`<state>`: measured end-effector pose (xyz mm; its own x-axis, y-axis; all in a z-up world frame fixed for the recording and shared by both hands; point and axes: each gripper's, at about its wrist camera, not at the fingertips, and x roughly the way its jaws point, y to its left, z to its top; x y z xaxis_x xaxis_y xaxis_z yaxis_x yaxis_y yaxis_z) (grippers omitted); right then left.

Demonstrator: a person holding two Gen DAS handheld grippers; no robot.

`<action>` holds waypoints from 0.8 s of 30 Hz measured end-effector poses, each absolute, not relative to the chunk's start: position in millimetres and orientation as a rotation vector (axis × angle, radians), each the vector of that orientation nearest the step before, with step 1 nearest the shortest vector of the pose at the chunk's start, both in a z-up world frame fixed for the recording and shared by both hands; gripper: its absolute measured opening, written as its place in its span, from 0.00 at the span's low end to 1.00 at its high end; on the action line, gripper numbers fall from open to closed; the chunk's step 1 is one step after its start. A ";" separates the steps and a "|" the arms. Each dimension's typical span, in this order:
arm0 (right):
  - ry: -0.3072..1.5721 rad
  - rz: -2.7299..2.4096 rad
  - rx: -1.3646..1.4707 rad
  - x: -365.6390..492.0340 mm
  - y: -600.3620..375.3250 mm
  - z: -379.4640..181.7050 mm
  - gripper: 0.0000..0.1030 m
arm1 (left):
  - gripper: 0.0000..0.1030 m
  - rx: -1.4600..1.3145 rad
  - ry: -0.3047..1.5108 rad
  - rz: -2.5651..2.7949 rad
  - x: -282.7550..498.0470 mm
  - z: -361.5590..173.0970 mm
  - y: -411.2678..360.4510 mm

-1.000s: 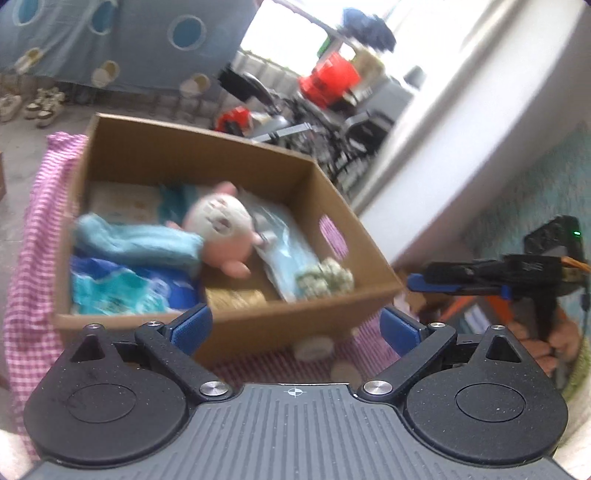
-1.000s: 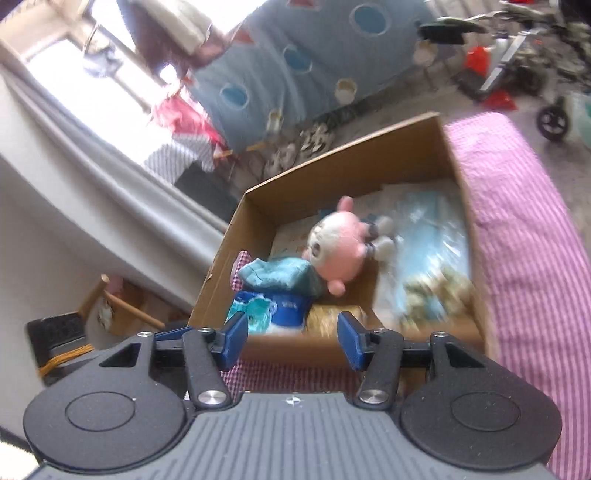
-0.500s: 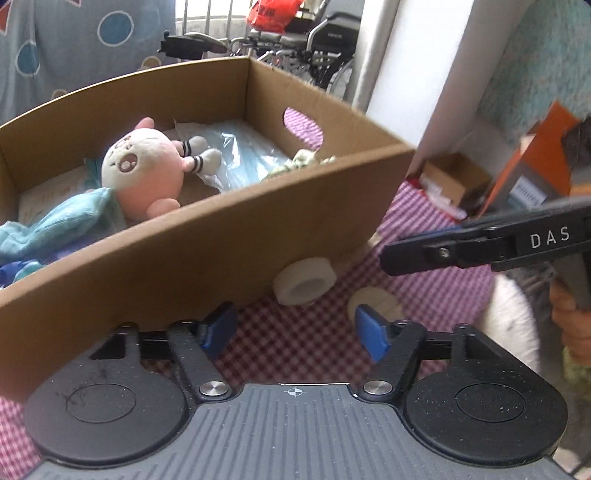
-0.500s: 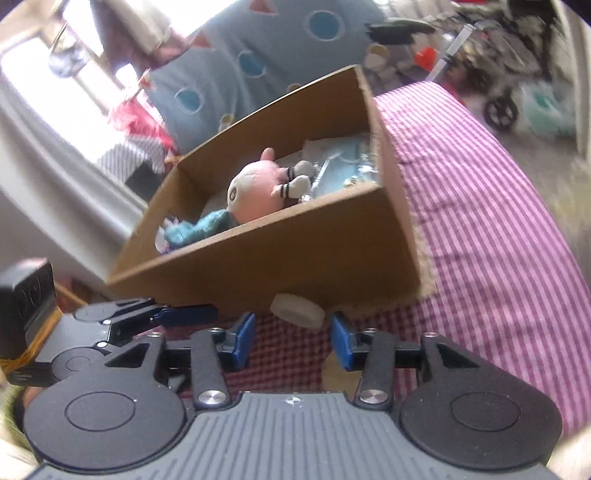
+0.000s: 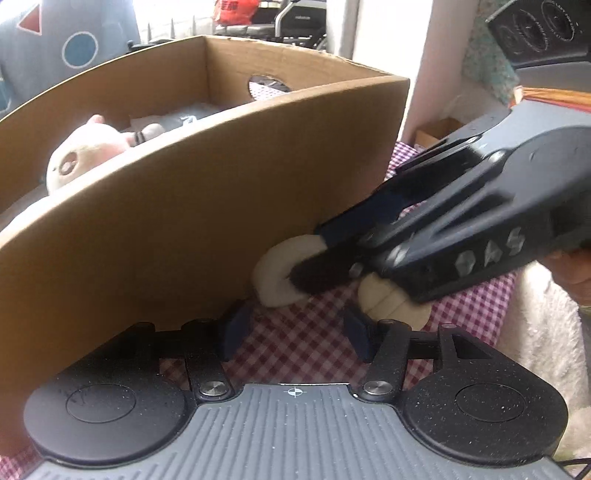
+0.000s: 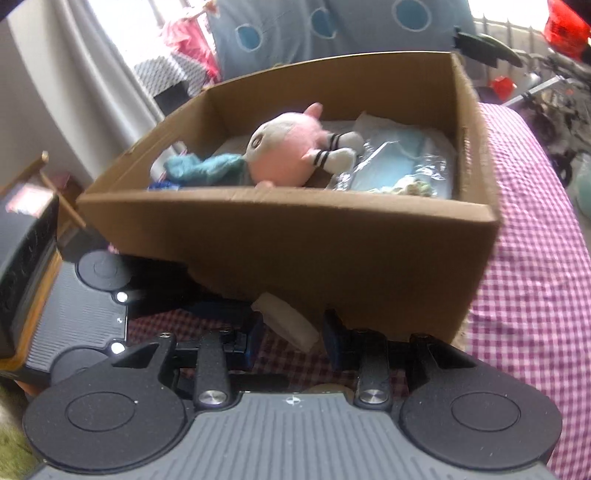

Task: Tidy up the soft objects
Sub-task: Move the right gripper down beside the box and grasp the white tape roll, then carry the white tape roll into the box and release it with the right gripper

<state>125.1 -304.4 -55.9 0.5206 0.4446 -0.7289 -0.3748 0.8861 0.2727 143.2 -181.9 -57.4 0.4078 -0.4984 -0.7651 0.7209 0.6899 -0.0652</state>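
A cardboard box (image 5: 207, 206) stands on a pink checked cloth (image 5: 306, 343); it also shows in the right wrist view (image 6: 332, 243). Inside lie a pink plush toy (image 6: 288, 147), a teal cloth (image 6: 207, 166) and a clear bag of blue fabric (image 6: 402, 158). Two cream round pads lie at the box's near wall: one (image 5: 277, 273) (image 6: 288, 321) and another (image 5: 388, 299). My right gripper (image 6: 291, 339) is open with its fingers either side of the first pad. My left gripper (image 5: 295, 336) is open and empty just short of both pads.
A white fluffy fabric (image 5: 539, 332) lies at the right of the cloth. A black speaker (image 6: 22, 266) stands at the left of the box. Wheelchairs and clutter (image 6: 546, 85) stand behind. A blue patterned sheet (image 6: 332, 29) hangs at the back.
Both grippers came down from above the box to the cloth in front of it. The right gripper has moved in around the cream pad by the box wall.
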 end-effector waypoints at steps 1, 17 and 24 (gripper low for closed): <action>0.899 0.493 0.062 125.7 -301.3 -56.8 0.35 | 0.56 0.297 0.847 -0.790 142.8 -58.2 -182.9; 0.851 0.495 -0.136 87.0 -262.0 -5.8 0.18 | 0.56 0.273 0.724 -0.807 101.6 -15.8 -147.7; 0.739 0.548 -0.159 67.1 -243.9 60.1 0.18 | 0.58 0.227 0.596 -0.794 80.9 45.2 -117.7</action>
